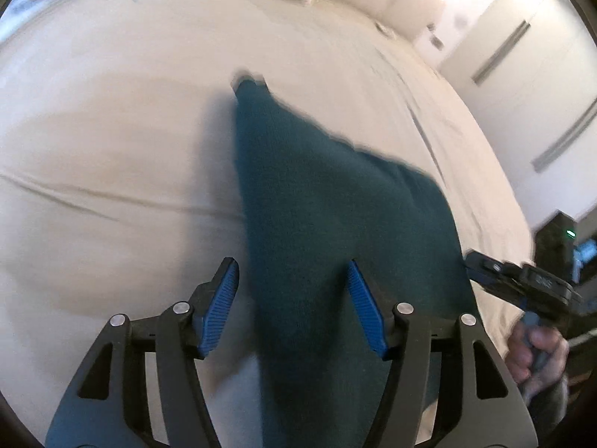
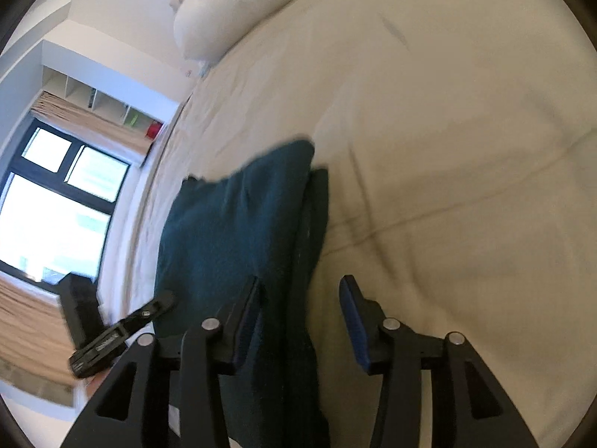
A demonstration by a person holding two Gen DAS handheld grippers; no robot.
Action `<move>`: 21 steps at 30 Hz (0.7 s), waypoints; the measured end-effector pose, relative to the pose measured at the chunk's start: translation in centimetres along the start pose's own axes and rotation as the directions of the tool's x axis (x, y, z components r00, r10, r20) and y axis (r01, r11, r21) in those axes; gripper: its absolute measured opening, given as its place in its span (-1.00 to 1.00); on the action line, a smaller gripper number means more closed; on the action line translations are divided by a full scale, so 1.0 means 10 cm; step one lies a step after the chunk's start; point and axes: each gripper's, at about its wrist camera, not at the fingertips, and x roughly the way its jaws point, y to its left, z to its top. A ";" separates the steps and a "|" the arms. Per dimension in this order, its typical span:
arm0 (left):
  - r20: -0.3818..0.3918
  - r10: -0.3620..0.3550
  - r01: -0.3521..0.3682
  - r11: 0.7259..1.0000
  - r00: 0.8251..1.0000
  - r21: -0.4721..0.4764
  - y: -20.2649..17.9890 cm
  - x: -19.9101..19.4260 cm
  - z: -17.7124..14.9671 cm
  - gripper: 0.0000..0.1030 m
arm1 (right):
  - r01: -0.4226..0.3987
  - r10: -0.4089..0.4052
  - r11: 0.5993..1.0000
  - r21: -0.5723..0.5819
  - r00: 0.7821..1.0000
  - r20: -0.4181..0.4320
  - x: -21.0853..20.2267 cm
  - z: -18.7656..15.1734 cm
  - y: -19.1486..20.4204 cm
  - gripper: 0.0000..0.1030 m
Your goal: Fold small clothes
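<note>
A dark teal knitted garment lies on the cream bedsheet, folded lengthwise into a long shape. My left gripper is open just above its near end, with the cloth between the blue pads. My right gripper is open too, over the garment's right edge. The right gripper also shows in the left wrist view, at the garment's right edge, held in a hand. The left gripper shows in the right wrist view at the garment's left edge.
White pillows lie at the head of the bed. A window with beige blinds and a shelf unit stand beyond the bed's left side. White wardrobe doors are on the other side. The sheet around the garment is flat with soft creases.
</note>
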 end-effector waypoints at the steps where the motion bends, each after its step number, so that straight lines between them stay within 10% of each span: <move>1: 0.045 0.021 -0.021 1.000 0.999 0.011 -0.05 -0.10 0.00 0.16 | -0.009 0.009 1.000 -0.020 1.000 0.016 -0.06 -0.02 0.07 -0.09; 5: 0.150 0.054 -0.068 0.994 0.987 0.088 -0.34 -0.31 -0.07 0.16 | -0.079 0.080 0.991 -0.110 0.997 0.007 -0.10 -0.14 0.41 -0.09; 16: 0.035 0.082 -0.085 0.992 0.996 0.090 -0.24 0.36 -0.37 0.34 | -0.165 0.162 0.985 -0.051 0.985 -0.057 0.24 -0.44 0.06 -0.44; 21: 0.185 0.144 -0.167 0.980 0.972 0.111 -0.28 -0.02 -0.39 0.34 | 0.006 0.009 0.987 -0.161 0.995 0.095 -0.21 -0.47 0.21 -0.04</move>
